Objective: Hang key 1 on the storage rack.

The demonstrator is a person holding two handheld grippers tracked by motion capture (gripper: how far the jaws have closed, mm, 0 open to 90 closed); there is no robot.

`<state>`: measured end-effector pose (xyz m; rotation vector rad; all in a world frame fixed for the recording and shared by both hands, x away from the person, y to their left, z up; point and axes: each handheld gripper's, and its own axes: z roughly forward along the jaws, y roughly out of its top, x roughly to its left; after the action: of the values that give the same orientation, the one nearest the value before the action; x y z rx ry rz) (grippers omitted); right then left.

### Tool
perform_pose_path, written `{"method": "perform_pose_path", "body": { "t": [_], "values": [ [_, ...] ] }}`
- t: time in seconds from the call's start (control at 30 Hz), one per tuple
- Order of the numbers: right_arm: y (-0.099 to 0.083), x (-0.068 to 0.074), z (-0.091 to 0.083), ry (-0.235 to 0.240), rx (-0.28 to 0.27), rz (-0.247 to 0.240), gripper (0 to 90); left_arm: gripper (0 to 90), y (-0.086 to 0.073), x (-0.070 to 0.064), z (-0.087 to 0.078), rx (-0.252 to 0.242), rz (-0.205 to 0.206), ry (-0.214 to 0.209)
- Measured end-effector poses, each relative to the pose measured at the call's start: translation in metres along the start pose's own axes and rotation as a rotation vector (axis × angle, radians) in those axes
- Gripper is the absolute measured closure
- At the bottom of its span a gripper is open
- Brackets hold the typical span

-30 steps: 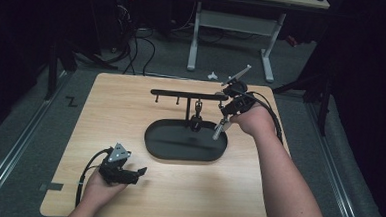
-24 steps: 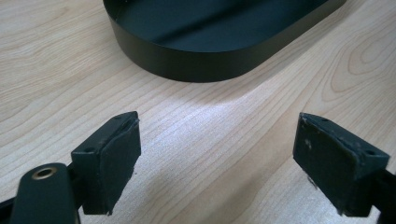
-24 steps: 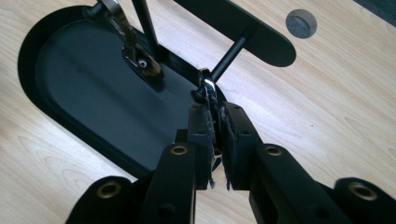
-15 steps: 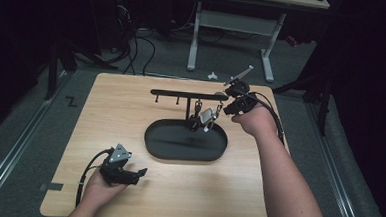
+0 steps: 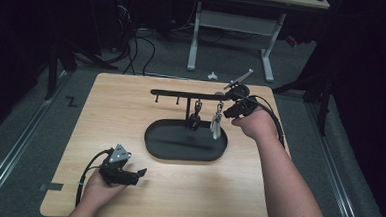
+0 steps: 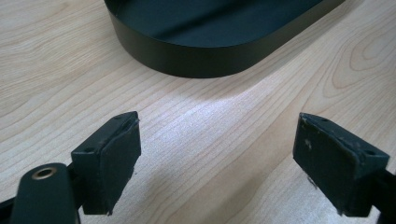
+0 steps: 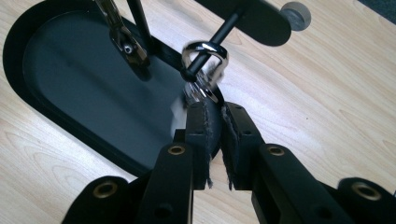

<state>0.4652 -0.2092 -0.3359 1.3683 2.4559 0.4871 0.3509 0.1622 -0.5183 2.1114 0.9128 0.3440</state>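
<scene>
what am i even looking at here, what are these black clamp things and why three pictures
A person sits at a wooden table holding a hand-held two-jaw clamp in each hand. One picture looks down from above; the other two come from cameras riding on each clamp.

On the table stands a black oval tray with a hook rack above it. One keychain already hangs there.

The right gripper is pinched shut on a second keychain, whose ring sits on a hook. The left gripper rests open near the table's front, holding nothing.

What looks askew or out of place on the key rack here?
Nothing is damaged or spilled. The silver keychain clamped in the right gripper hangs at a slant, its ring over a peg of the black metal rack, while the darker keychain beside it hangs straight.
</scene>
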Motion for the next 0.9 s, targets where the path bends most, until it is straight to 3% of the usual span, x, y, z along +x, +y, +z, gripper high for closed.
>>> {"method": "perform_pose_path", "body": {
  "t": [0.63,0.73,0.9],
  "values": [
    [-0.014,0.002,0.015,0.03,0.02,0.005,73.3,15.6,-0.004,0.001,-0.002,0.008,-0.005,0.01],
    [-0.019,0.004,0.019,0.036,0.014,0.005,69.4,15.6,-0.005,0.001,-0.002,0.011,-0.003,0.016],
    [-0.029,0.004,0.025,0.046,-0.003,0.01,55.3,15.6,-0.007,0.002,-0.002,0.012,-0.007,0.016]
  ]
}}
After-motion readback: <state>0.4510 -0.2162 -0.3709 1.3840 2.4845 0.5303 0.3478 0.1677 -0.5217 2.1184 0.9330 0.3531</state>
